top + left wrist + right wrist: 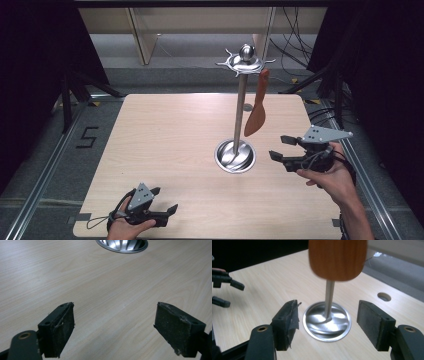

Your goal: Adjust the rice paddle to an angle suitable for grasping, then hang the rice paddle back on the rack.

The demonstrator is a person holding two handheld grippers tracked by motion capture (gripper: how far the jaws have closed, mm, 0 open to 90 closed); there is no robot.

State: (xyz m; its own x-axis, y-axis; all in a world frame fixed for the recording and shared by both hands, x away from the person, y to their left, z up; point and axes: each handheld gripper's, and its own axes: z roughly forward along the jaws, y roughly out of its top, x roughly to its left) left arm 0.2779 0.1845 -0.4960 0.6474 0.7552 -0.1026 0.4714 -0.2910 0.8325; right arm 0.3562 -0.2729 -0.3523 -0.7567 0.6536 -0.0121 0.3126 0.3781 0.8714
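A metal utensil stand rises from a round shiny base (235,156) on the wooden table (165,135), with a thin pole (240,107) and a hooked crown (245,61) on top. A brown wooden spatula (256,117) hangs blade-down from a hook on the crown's right side. My right gripper (278,148) is open just right of the base, held in a hand, nothing between its pads. In the right gripper view the spatula blade (337,258) hangs above and beyond the jaws, with the base (327,326) behind them. My left gripper (164,199) rests open near the front edge.
A small round hole (248,106) is set in the table behind the pole. The left gripper view looks across bare wood toward the base rim (122,246). Dark curtains, frame rails and cables surround the table; the left half holds only bare wood.
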